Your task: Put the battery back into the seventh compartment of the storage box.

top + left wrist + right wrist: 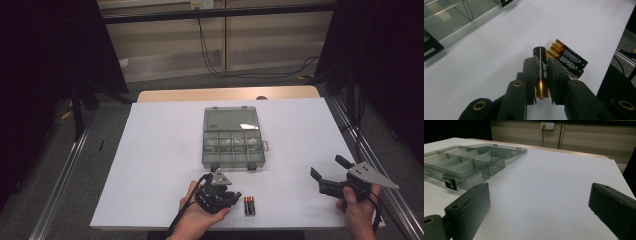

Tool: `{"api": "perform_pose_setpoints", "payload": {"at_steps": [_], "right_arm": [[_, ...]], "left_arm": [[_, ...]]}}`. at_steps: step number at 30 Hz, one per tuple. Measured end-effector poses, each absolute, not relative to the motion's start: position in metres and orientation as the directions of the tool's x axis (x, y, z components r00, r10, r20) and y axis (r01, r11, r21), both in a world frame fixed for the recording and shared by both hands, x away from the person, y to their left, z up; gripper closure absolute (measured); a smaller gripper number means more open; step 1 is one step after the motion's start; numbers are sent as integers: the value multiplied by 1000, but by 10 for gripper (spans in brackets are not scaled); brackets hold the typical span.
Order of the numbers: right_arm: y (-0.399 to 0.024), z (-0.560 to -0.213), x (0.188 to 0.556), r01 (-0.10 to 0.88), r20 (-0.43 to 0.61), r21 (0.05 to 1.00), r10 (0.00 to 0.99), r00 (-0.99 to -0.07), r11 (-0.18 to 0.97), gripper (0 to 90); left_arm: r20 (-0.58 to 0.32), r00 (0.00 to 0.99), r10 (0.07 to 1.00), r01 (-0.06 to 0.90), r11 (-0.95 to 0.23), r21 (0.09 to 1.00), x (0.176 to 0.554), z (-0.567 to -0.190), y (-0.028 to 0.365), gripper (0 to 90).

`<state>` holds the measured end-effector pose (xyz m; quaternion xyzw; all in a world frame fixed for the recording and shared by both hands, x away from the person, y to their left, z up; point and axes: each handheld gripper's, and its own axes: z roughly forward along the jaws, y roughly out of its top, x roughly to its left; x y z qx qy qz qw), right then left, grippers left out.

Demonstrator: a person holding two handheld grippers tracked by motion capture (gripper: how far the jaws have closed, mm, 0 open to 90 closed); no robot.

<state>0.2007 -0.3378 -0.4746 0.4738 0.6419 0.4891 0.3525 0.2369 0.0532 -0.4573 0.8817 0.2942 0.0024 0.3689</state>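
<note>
My left gripper (542, 63) is shut on a black and gold battery (541, 72), held lengthwise between its jaws just above the white table. Two more batteries (569, 59) lie side by side on the table just beyond and to the right of it. From above, the left gripper (234, 196) sits near the front edge with the pair of batteries (249, 205) right beside it. My right gripper (328, 166) stands open at the front right, nothing between its jaws. In its own view the right gripper (539, 197) faces bare table.
A clear grey compartment box (232, 150) lies open mid-table, its lid (231, 119) folded back; some compartments hold small items. The box (461, 165) sits left of the right gripper. Dark curtains and metal rails flank the white table (160, 150).
</note>
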Motion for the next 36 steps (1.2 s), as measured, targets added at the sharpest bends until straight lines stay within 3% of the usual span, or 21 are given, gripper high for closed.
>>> {"api": "perform_pose_setpoints", "payload": {"at_steps": [36], "right_arm": [[-337, -475, 200, 257, 5, 963, 952, -307, 78, 32]], "left_arm": [[-224, 808, 545, 526, -496, 691, 279, -430, 55, 772]]}}
